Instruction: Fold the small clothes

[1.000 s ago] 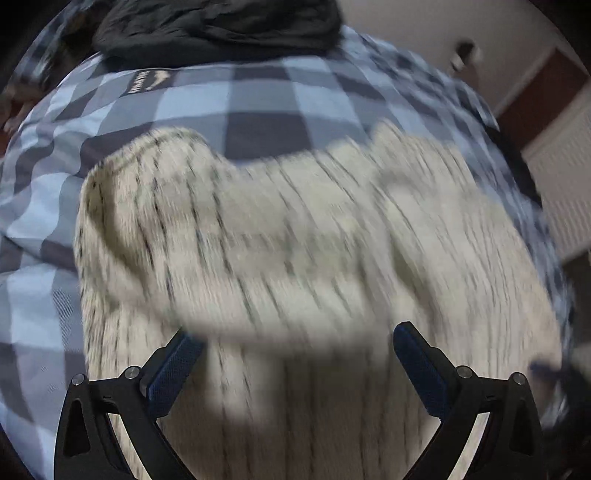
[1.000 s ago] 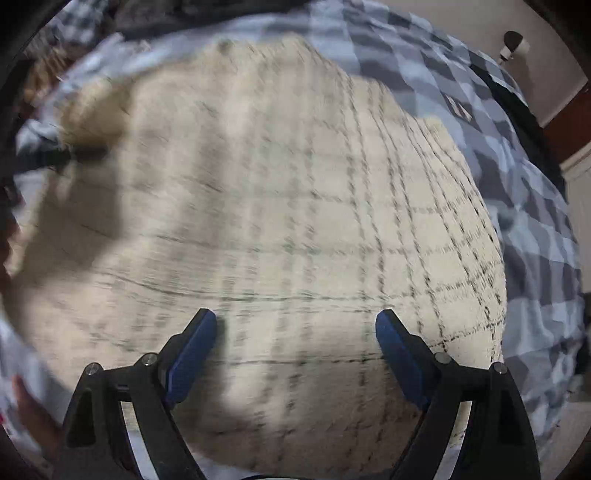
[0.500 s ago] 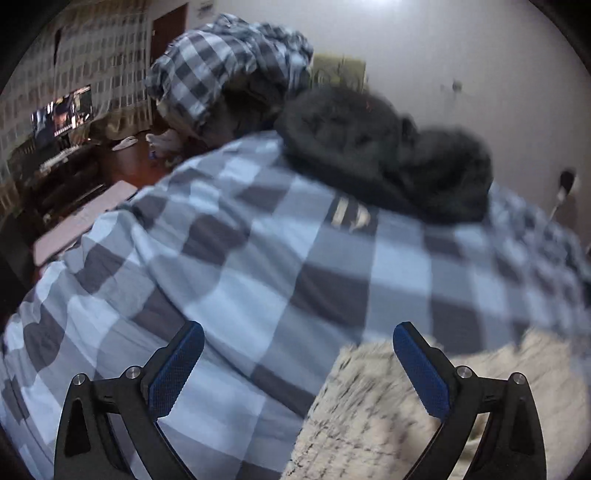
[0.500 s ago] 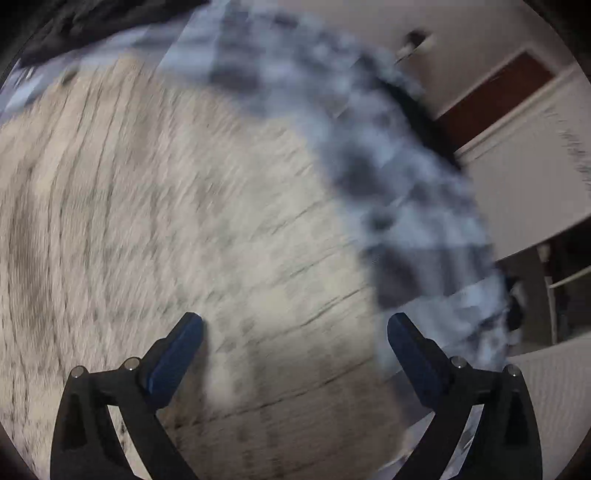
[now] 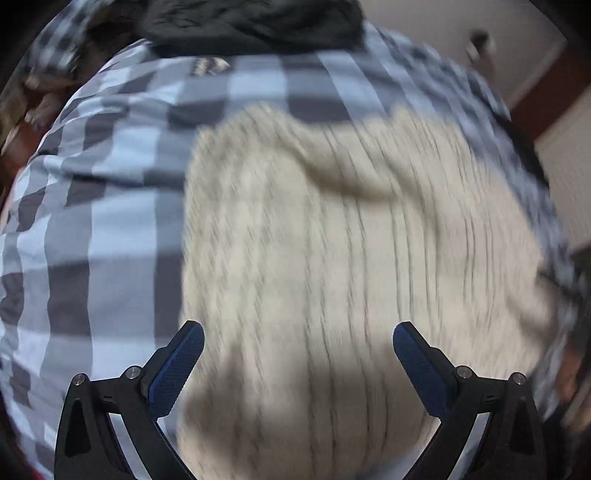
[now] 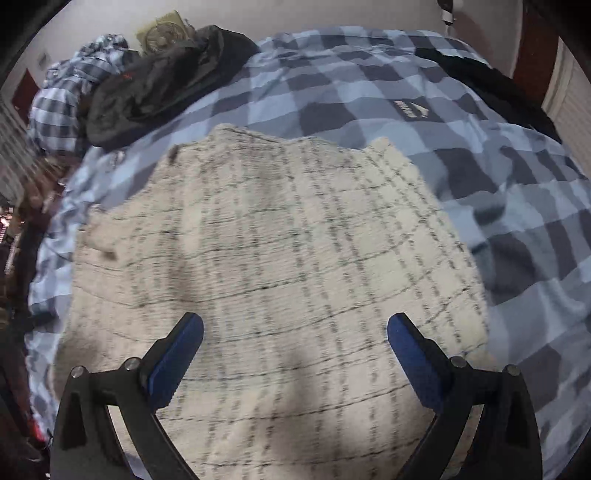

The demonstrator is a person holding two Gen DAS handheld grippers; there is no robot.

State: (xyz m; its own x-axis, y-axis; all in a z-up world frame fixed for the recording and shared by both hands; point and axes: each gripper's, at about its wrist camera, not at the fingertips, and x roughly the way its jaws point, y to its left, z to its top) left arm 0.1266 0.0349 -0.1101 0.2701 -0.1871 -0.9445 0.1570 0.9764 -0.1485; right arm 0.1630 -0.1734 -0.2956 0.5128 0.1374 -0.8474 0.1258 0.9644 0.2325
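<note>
A cream garment with thin dark check lines (image 6: pixel 280 258) lies spread flat on a blue and grey checked bed cover (image 6: pixel 517 192). It also shows, blurred, in the left wrist view (image 5: pixel 332 258), with a fold or raised edge near its far side. My left gripper (image 5: pixel 295 354) is open and empty, hovering over the garment's near left part. My right gripper (image 6: pixel 295 350) is open and empty, hovering over the garment's near middle.
A dark jacket (image 6: pixel 155 85) and a checked pillow or bundle (image 6: pixel 62 96) lie at the far side of the bed. The dark jacket also shows in the left wrist view (image 5: pixel 251 22). A wall and a door frame (image 6: pixel 535 48) stand beyond the bed.
The left gripper swung away toward the far bedding and has come back over the garment. The right gripper swung right, then returned and pulled back, showing more of the bed.
</note>
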